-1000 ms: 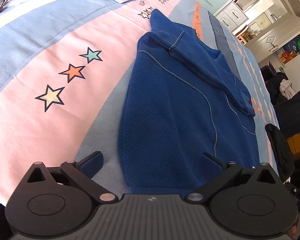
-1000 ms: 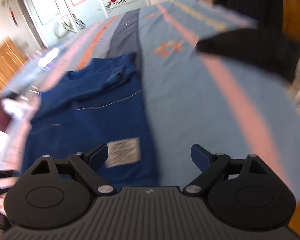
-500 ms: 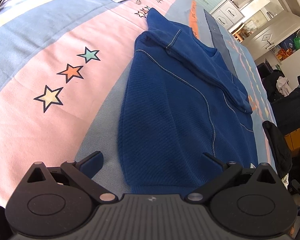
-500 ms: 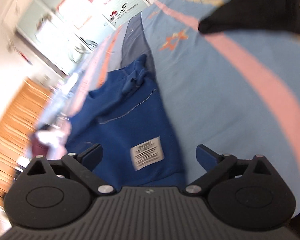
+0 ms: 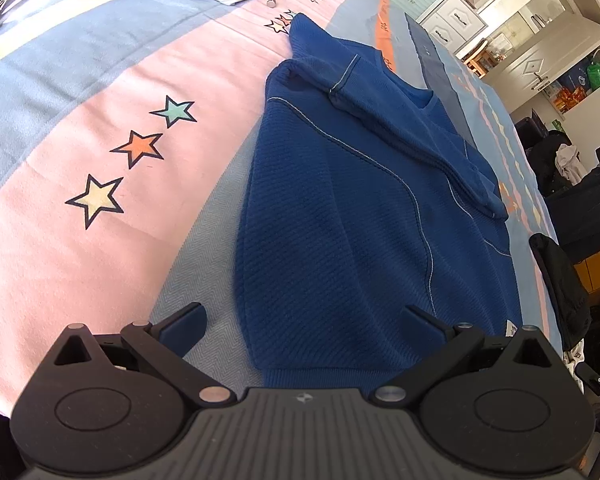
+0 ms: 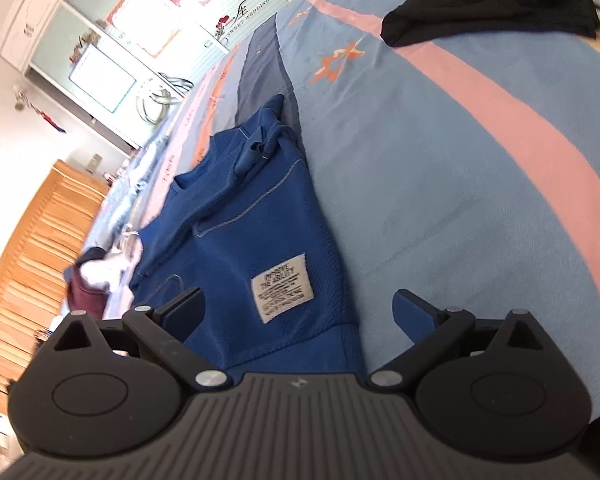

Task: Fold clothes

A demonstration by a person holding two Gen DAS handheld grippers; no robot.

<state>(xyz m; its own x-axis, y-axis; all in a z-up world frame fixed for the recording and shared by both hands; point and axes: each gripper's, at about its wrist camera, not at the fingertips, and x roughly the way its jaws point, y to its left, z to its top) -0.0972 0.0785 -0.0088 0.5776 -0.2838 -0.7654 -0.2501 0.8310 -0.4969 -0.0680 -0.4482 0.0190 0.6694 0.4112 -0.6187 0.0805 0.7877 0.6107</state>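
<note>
A home bedroom: striped star-print bedspread [image 5: 100, 128], white cabinets [image 5: 540, 20], wooden wardrobe [image 6: 40, 248].

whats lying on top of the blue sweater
One sleeve is folded across the blue sweater; a white label is on it near the hem. What the sleeve covers cannot be seen.

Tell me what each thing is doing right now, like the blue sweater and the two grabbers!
Blue sweater: lying flat on the bed, one sleeve folded across its body, not held.
White label: facing up near the sweater's hem.
Left gripper: open, at the hem's left corner.
Right gripper: open, at the hem's right corner.
Black garment: lying on the bedspread's far edge.
Bedspread: spread flat under the sweater.
</note>
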